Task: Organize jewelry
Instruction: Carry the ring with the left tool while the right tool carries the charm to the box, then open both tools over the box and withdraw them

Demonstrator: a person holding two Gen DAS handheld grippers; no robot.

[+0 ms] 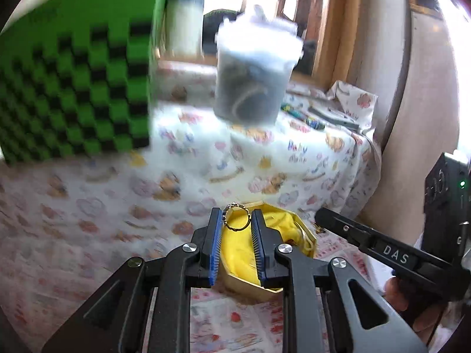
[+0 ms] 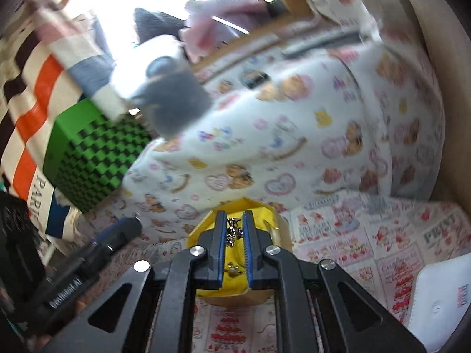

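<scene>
My left gripper (image 1: 236, 216) is shut on a gold ring (image 1: 236, 217) and holds it upright over the far edge of a gold box lined with yellow cloth (image 1: 235, 253). My right gripper (image 2: 234, 229) is shut on a small gold and dark earring or charm (image 2: 234, 231) over the same yellow-lined box (image 2: 206, 229). Another small gold piece (image 2: 233, 270) lies on the yellow cloth between the right fingers. The right gripper's arm shows at the right of the left wrist view (image 1: 368, 241); the left one shows at the left of the right wrist view (image 2: 97, 250).
A clear lidded jar (image 1: 253, 73) with dark contents stands on the patterned cloth (image 1: 103, 200) behind the box. A green and black checkered box (image 1: 73, 88) stands at the left. Pens (image 1: 303, 117) lie at the far right. A white object (image 2: 441, 294) lies at the near right.
</scene>
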